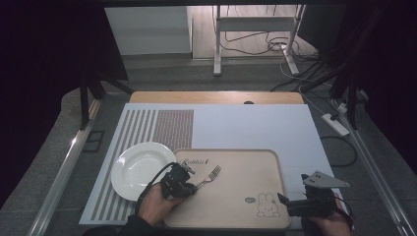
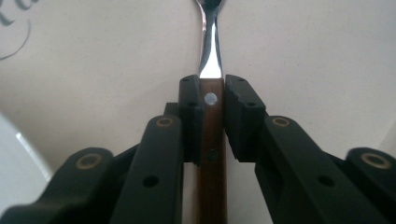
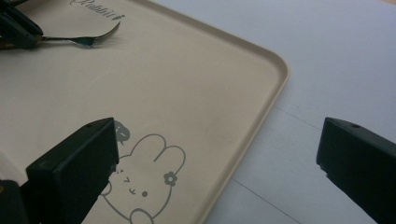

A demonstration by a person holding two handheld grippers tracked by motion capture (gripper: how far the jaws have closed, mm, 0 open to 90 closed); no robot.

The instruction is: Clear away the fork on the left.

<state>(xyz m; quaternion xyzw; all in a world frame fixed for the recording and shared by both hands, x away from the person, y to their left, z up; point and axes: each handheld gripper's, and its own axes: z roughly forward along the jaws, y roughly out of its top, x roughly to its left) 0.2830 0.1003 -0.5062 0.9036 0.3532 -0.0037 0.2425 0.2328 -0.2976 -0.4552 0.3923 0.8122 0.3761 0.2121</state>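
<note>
A fork [image 1: 210,176] with a brown wooden handle [image 2: 211,140] and steel neck lies over the beige tray [image 1: 255,162], tines pointing up-right. My left gripper [image 1: 189,185] is shut on the handle, its black pads pressing both sides in the left gripper view [image 2: 213,100]. The fork's tines [image 3: 95,38] show at the far left of the right gripper view. My right gripper [image 1: 285,200] hovers over the tray's near right corner by the rabbit drawing [image 1: 268,206], jaws wide apart with nothing between them [image 3: 219,154].
A white plate [image 1: 140,169] sits left of the tray on a pale mat [image 1: 255,125] with a striped patch. The tray rim [image 3: 268,102] curves between my right jaws. Beyond the table stand a desk frame and cables on the floor.
</note>
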